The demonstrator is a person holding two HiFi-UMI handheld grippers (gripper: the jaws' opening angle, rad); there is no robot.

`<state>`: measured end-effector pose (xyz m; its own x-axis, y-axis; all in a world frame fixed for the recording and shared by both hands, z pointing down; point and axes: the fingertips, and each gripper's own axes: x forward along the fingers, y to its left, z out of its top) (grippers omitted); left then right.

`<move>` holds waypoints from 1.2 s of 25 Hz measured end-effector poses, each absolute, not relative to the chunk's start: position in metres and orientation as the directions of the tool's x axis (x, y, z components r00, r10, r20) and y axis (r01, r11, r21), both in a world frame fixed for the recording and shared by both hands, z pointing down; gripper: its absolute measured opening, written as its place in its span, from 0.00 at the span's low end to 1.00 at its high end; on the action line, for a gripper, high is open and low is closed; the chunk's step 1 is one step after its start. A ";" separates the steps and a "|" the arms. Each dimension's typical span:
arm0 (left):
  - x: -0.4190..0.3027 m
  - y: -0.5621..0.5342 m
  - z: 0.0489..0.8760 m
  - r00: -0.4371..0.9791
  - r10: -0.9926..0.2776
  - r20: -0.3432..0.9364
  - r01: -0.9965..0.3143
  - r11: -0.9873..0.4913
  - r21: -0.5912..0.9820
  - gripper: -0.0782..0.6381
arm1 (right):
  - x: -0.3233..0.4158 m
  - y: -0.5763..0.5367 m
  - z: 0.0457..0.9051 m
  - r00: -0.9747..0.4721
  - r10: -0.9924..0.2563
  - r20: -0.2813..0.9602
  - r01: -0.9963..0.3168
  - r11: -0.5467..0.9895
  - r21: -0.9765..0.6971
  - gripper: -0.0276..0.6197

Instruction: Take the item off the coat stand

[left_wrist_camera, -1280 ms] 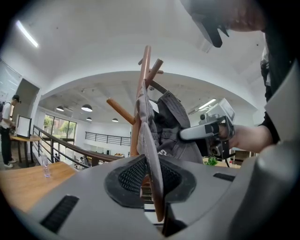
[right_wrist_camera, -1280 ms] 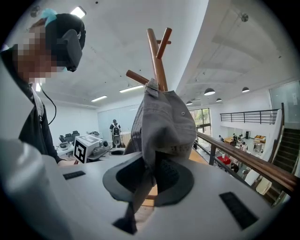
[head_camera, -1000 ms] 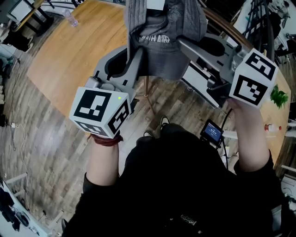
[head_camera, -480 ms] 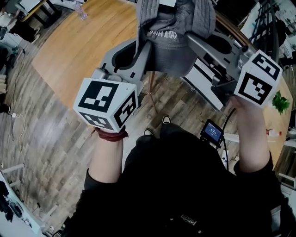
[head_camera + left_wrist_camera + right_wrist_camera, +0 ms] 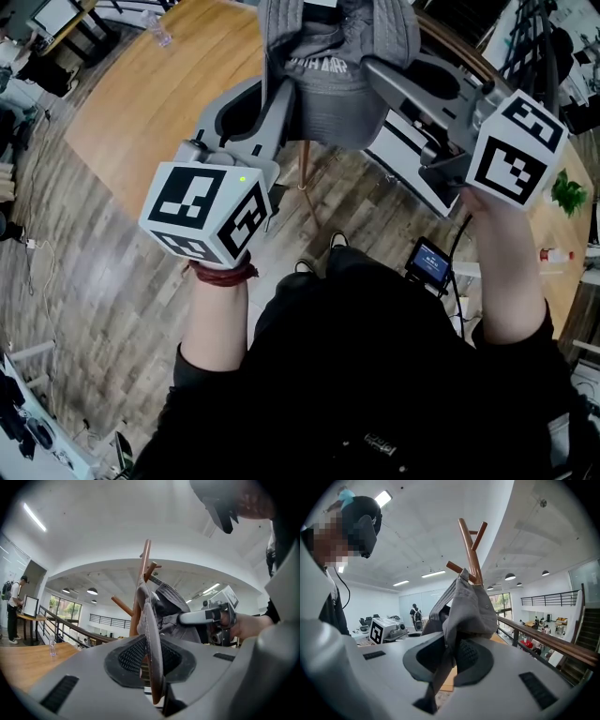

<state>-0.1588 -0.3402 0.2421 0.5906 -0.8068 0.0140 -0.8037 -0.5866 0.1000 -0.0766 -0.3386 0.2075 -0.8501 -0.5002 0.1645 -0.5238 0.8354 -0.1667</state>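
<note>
Both the left gripper and the right gripper pinch folds of the soft grey garment – it hangs crumpled on the slim wooden coat stand's angled pegs.

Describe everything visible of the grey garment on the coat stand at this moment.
The grey garment looks like soft, thick fabric, with pale lettering near its neck in the head view. It hangs bunched and folded from a peg of the wooden coat stand. The left gripper and right gripper each pinch an edge, on opposite sides.
</note>
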 end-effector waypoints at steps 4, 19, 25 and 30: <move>-0.161 -0.334 0.229 0.590 -0.807 -0.009 -0.802 -0.588 0.104 0.17 | -0.080 -0.333 0.193 -0.849 -0.505 0.156 -0.526 0.837 -0.152 0.12; -0.166 -0.317 0.213 0.585 -0.809 -0.057 -0.808 -0.588 0.046 0.17 | -0.084 -0.312 0.178 -0.853 -0.513 0.096 -0.521 0.847 -0.104 0.12; -0.167 -0.299 0.205 0.582 -0.808 -0.091 -0.811 -0.586 0.015 0.17 | -0.083 -0.296 0.173 -0.866 -0.495 0.072 -0.500 0.861 -0.094 0.12; -0.170 -0.286 0.198 0.564 -0.816 -0.129 -0.822 -0.569 0.001 0.17 | -0.086 -0.283 0.164 -0.882 -0.468 0.048 -0.470 0.881 -0.049 0.12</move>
<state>-0.1702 -0.2861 0.1978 0.5640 -0.8156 -0.1294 -0.8224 -0.5689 0.0008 -0.0858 -0.2831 0.1636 -0.8822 -0.4683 0.0482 -0.4704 0.8811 -0.0492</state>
